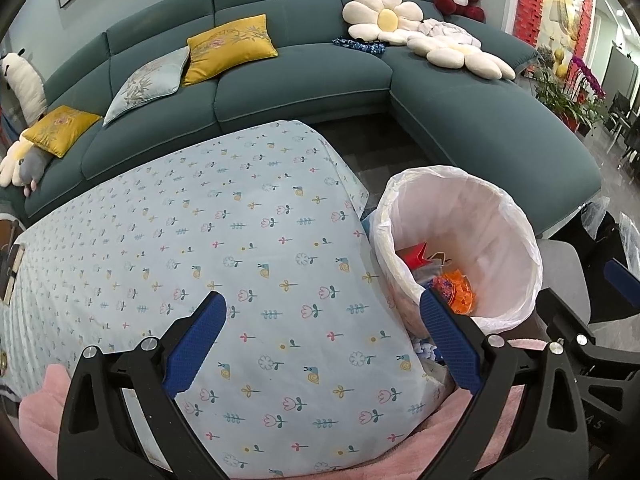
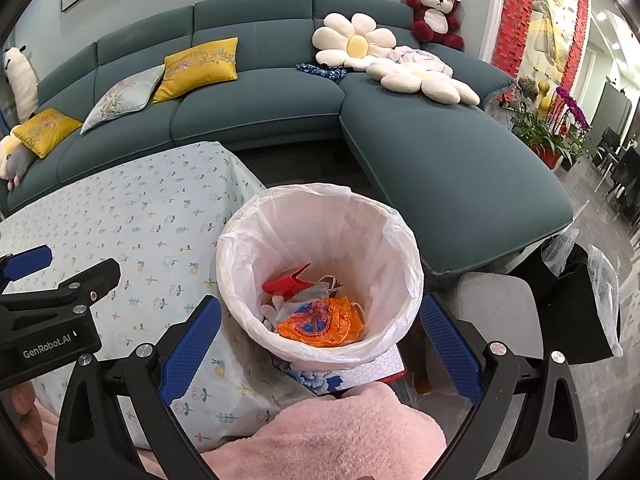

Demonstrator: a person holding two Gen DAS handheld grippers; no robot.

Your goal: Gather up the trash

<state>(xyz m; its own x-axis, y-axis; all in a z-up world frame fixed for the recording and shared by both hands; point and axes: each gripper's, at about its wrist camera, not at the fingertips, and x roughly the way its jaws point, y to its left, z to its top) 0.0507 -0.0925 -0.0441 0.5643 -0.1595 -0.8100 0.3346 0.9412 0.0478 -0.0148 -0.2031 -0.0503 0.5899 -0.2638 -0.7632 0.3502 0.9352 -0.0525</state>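
Observation:
A bin with a white liner (image 2: 320, 236) stands at the right end of the table; it also shows in the left wrist view (image 1: 460, 240). Inside lie an orange wrapper (image 2: 324, 320), a red piece (image 2: 286, 280) and pale scraps. My right gripper (image 2: 320, 344) is open and empty, its blue fingers on either side of the bin's near rim, above it. My left gripper (image 1: 324, 340) is open and empty over the table with the floral cloth (image 1: 200, 240), left of the bin. The left gripper also shows at the left in the right wrist view (image 2: 60, 276).
A teal corner sofa (image 1: 320, 80) with yellow and grey cushions, flower pillows and a red plush bear runs behind the table. A pink fleece (image 2: 340, 432) lies at the near edge. A patterned box (image 2: 360, 372) sits under the bin. A grey chair (image 2: 500, 312) stands right.

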